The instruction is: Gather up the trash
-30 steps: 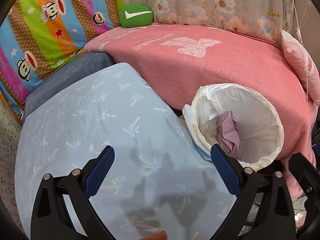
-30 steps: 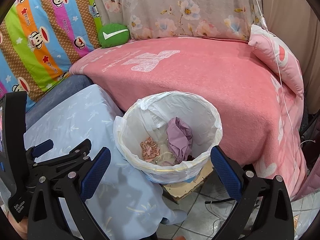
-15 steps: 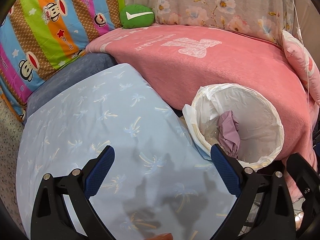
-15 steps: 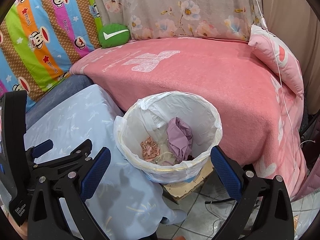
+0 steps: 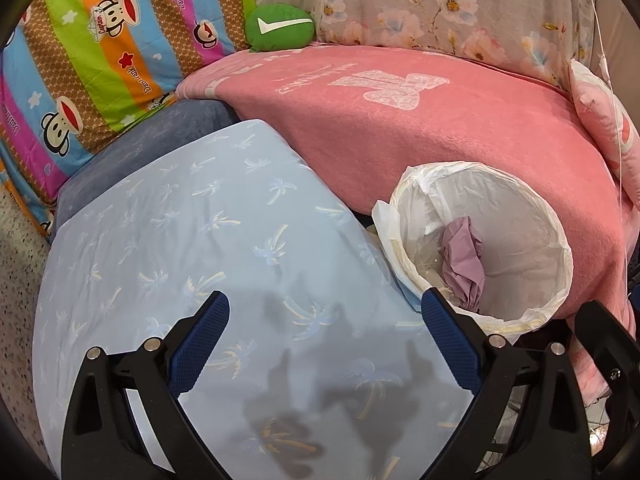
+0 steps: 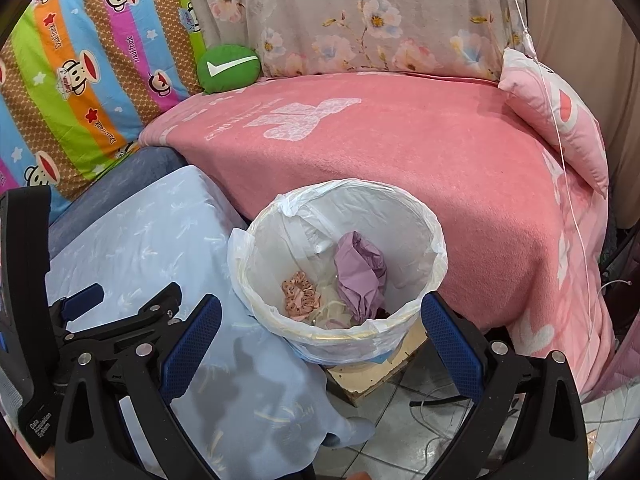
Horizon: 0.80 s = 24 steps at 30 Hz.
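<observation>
- Tongs first: our left gripper (image 5: pixel 324 340) sits at the bottom of the left wrist view, jaws spread wide and empty, above the blue cloth (image 5: pixel 192 240).
- Our right gripper (image 6: pixel 320 340) fills the bottom of the right wrist view, jaws likewise wide apart with nothing between them; the bin (image 6: pixel 340 332) shows in the gap between its fingers.
- We see the left gripper again at the lower left of the right wrist view, over the cloth and just beside the bin.
- The bin stands at lower centre of that view, lined with a white bag (image 6: pixel 436 248), resting on a wooden block (image 6: pixel 372 376) on the tiled floor (image 6: pixel 392 432).
- Inside it lie the trash pieces: a crumpled purple paper (image 6: pixel 360 276) and a small pink scrunchie (image 6: pixel 300 298) to its left.
- In the left wrist view the bin sits at right centre, with the purple paper visible inside.
- Behind the bin we see a pink blanket (image 6: pixel 400 160) across the middle of the frame.
- A green cushion (image 6: pixel 228 67) rests at the blanket's upper left edge, against a striped monkey-print pillow (image 6: pixel 88 72).
- A floral pillow (image 6: pixel 360 20) spans the top, and a pink pillow (image 6: pixel 560 112) lies at the right.
</observation>
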{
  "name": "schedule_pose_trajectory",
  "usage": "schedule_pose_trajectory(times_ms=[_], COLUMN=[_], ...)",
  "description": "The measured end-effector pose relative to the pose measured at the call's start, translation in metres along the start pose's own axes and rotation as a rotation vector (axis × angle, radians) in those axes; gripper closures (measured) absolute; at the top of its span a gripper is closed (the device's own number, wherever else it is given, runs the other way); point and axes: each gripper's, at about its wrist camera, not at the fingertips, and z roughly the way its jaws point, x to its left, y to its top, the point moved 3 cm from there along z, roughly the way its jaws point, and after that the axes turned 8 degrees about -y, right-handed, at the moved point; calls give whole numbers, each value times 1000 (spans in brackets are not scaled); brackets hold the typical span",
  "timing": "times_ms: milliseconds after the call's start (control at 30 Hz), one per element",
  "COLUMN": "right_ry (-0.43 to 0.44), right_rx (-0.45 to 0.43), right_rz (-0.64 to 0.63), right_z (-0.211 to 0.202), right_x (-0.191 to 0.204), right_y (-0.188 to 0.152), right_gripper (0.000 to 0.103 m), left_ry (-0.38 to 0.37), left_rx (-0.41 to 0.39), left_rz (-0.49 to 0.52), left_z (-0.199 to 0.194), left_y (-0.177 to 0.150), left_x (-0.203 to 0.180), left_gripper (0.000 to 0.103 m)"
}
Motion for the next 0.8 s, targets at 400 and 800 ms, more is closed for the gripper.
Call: schedule_pose_trajectory(times_ms=[400, 800], right_ry=[-4, -21], right_rx=[9, 12], right_rz=[10, 38], right_z=[2, 0], right_x=[-6, -22], right_y=[-1, -1], right_gripper=[6, 6], left_ry=[-12, -33], left_rx=[-8, -17], left_rz=[1, 24], left_z=[-3, -7], left_y=[1, 3], left_x=[1, -6], left_gripper=[10, 10])
